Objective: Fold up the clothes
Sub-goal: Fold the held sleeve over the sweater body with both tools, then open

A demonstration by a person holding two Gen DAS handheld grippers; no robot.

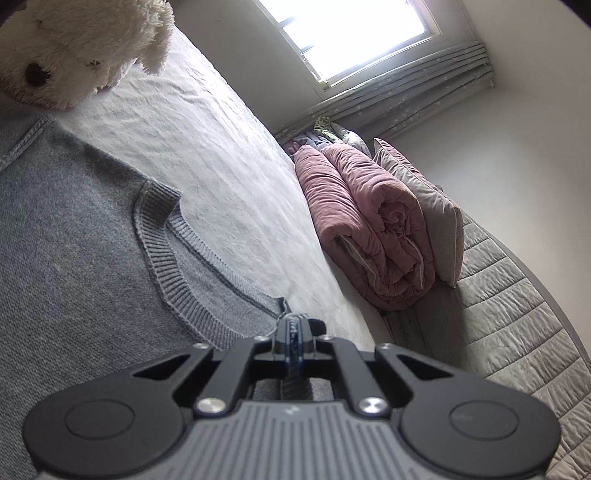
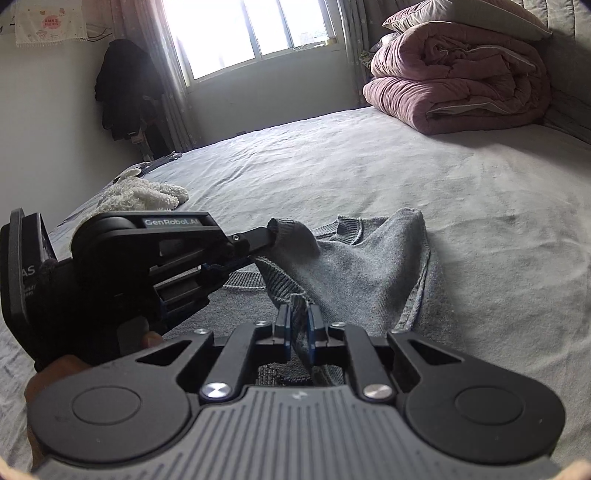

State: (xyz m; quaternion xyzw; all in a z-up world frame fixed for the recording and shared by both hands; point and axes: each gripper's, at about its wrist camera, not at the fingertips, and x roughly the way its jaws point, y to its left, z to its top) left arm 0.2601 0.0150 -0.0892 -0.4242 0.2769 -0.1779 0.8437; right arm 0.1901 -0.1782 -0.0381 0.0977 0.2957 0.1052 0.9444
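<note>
A grey knitted sweater (image 2: 354,273) lay on the bed (image 2: 369,177), on the light sheet, with its round neckline turned toward the window (image 2: 251,33). Both grippers held it. The right gripper (image 2: 299,325) had its jaws closed on a ribbed edge of the knit, which passed between the two blue pads. The left gripper (image 2: 264,245) came in from the left side, and its jaws were clamped on another part of the cloth, which was raised from the bed and made a small peak. In the left wrist view the left gripper (image 1: 297,325) showed its jaws pressed together on a thin corner of the sweater (image 1: 74,221), close to the ribbed neckline.

By my judgement the folding was only in an early step. One part of the sweater was lifted and turned over the body, but the garment did not yet have a neat rectangular form, and much of it was hidden under the grippers. The lifted part must still be laid down flat, and the further folds were left to do.

Around the sweater, a white plush dog (image 1: 74,48) lay on the bed, near the garment on the left side. A folded pink quilt (image 2: 458,85) with a grey pillow (image 2: 480,14) on top stood well apart, at the head of the bed. Dark clothes (image 2: 125,88) hung by the wall beside the window. Only the plush dog could come in the way, if the sweater were spread toward it.
</note>
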